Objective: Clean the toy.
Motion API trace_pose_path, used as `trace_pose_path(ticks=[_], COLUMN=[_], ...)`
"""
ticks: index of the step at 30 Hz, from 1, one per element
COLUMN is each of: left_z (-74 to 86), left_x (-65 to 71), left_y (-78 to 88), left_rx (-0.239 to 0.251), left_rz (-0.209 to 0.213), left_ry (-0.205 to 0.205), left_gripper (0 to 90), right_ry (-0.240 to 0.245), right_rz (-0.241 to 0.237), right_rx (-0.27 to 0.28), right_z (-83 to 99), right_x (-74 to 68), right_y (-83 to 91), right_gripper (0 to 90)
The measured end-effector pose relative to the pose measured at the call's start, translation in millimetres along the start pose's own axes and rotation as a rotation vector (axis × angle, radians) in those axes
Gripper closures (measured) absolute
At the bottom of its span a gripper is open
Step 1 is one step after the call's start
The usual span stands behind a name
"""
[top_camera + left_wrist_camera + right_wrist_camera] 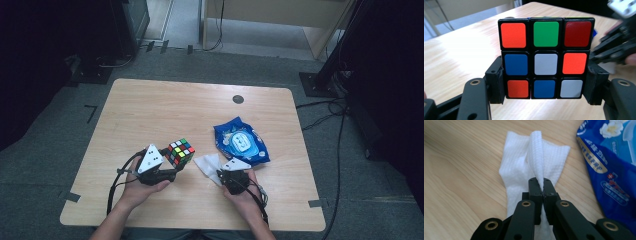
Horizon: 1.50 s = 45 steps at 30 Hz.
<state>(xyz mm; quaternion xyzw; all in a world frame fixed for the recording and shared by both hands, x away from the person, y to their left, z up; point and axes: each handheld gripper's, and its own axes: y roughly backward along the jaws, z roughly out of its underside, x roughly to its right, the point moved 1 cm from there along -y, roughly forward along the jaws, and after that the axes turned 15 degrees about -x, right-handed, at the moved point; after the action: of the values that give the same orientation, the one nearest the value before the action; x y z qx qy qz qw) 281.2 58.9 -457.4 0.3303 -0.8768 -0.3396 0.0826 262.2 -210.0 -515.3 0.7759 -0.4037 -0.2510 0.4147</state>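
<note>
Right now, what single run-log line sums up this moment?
left hand-held gripper: shut on puzzle cube, held above table | right hand-held gripper: shut on white wipe | blue wipes pack: beside wipe

A lab or recording room set up for filming, not a home. A small light-wood surface with rounded corners stands alone on grey carpet. Strips of dark tape on the carpet mark its place, with more at the near corners. Black cables trail over the floor on the right, beside a dark stand base. Another dark stand base sits at the far left. Both sides of the room are very dark. At the back stands pale wooden furniture with a cable hanging down in front of it. The camera looks down from above.
</note>
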Motion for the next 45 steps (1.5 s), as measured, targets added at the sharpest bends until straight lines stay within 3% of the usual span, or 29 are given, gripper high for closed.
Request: trace_pose_path(ticks=[3, 5, 8, 12, 16, 24, 28, 31, 35, 45], left_z=[-1.0, 0.9, 4.9, 5.8, 4.2, 4.9, 2.0, -1.7, -6.6, -11.2], left_x=[-6.0, -7.5, -4.1, 1.5, 6.4, 14.1, 21.4, 28.7, 33.5, 42.4], left_y=[-5.4, -11.2, -20.4, -26.7, -26.2, -25.1, -30.2, -33.8, -33.3, -30.3], left_rx=[-0.012, -0.027, -0.057, -0.074, -0.094, -0.137, -0.141, -0.139, -0.107, -0.080], left_rz=[-0.001, 0.017, 0.024, 0.042, 0.034, 0.006, 0.037, 0.049, 0.090, 0.091], left_ry=[-0.008, 0.009, -0.001, 0.001, -0.005, -0.025, -0.032, -0.055, -0.054, -0.074], left_gripper=[34.1, 34.2, 34.2, 34.2, 34.1, 34.2, 34.1, 34.1, 34.1, 34.2], right_ry=[0.000, -0.002, -0.041, -0.039, -0.009, -0.003, 0.008, 0.022, 0.055, 0.078], right_rz=[0.001, 0.005, -0.028, -0.026, -0.023, -0.001, -0.045, -0.099, -0.099, -0.158], right_rx=[0.045, 0.085, 0.160, 0.230, 0.253, 0.298, 0.334, 0.361, 0.353, 0.355], right_z=[-8.7, -15.2, -22.1, -30.3, -35.6, -38.0, -37.6, -38.7, -38.4, -37.2], right_x=[3.8, 7.6, 12.0, 8.0, -1.4, -8.5, -15.1, -20.6, -28.7, -43.4], right_y=[10.2, 22.6, 45.1, 68.0, 81.6, 103.7, 116.5, 121.4, 118.9, 115.1], right_gripper=[90.0, 89.9, 90.0, 89.9, 89.9, 89.9, 89.9, 89.9, 89.9, 89.8])
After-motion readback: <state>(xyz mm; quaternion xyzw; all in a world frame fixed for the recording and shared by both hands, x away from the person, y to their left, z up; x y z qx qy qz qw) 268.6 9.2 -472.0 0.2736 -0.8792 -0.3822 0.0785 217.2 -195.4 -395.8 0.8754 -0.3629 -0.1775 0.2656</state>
